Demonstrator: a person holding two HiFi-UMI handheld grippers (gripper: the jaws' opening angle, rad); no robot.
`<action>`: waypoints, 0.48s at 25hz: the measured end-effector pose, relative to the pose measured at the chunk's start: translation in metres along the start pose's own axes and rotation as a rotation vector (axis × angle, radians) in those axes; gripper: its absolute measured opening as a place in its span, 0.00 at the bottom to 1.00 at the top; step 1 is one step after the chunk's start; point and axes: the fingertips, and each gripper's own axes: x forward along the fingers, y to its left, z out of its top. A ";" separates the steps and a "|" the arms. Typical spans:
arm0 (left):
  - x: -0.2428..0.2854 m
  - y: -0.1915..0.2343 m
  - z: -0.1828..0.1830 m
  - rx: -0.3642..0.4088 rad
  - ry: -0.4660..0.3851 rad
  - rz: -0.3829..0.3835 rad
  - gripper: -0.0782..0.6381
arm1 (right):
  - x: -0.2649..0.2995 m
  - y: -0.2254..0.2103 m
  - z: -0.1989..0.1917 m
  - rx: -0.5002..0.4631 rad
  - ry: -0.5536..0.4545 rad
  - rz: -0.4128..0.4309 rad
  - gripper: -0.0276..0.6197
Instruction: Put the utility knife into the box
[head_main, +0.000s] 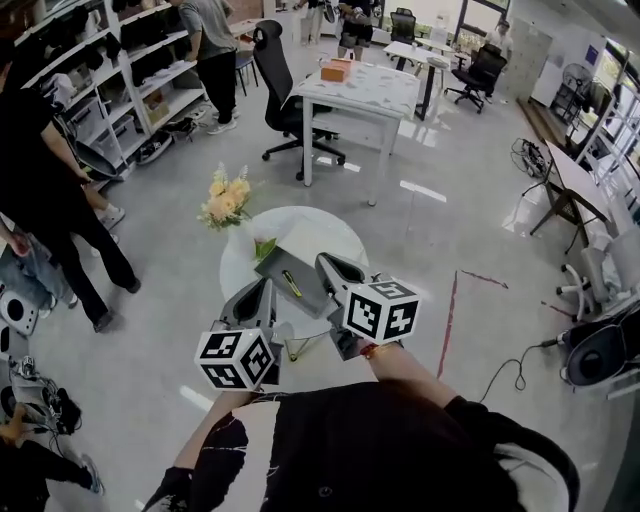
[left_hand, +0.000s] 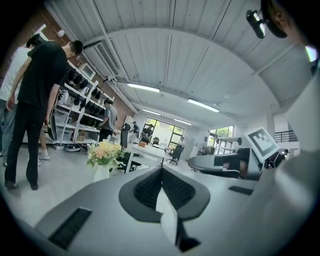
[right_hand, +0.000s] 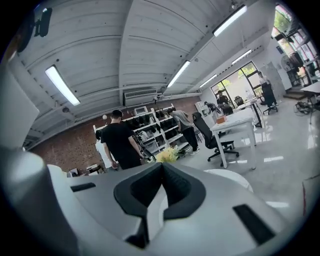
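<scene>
Seemingly done: knife (head_main: 291, 283), a slim yellow-and-dark bar, lies inside the box (head_main: 275, 265), a flat grey rectangular tray on the round, glossy white table (head_main: 330, 232). L gripper (head_main: 266, 290) sits at the box's 7 o'clock, R gripper (head_main: 324, 264) at its 3. Both pairs of ribbed dark fingers are pressed together, nothing btwn them. Left to do: prob. nothing. Flowers (head_main: 224, 200) at table's 10 o'clock.

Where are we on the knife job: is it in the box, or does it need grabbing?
Looks done: the yellow utility knife appears to lie inside the grey box on the round white table. In hand: nothing. The left gripper and right gripper are both shut and empty, near the box. Left: at most a check that the knife sits fully inside; the head view shows it too small to confirm.
</scene>
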 end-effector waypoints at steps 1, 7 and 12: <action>0.000 -0.003 -0.002 -0.002 0.000 0.009 0.12 | -0.002 -0.003 -0.001 -0.006 0.007 0.004 0.05; -0.002 -0.016 -0.009 -0.015 -0.014 0.055 0.12 | -0.011 -0.013 -0.003 -0.025 0.036 0.036 0.05; -0.003 -0.019 -0.009 -0.024 -0.022 0.084 0.12 | -0.013 -0.013 -0.003 -0.034 0.050 0.060 0.05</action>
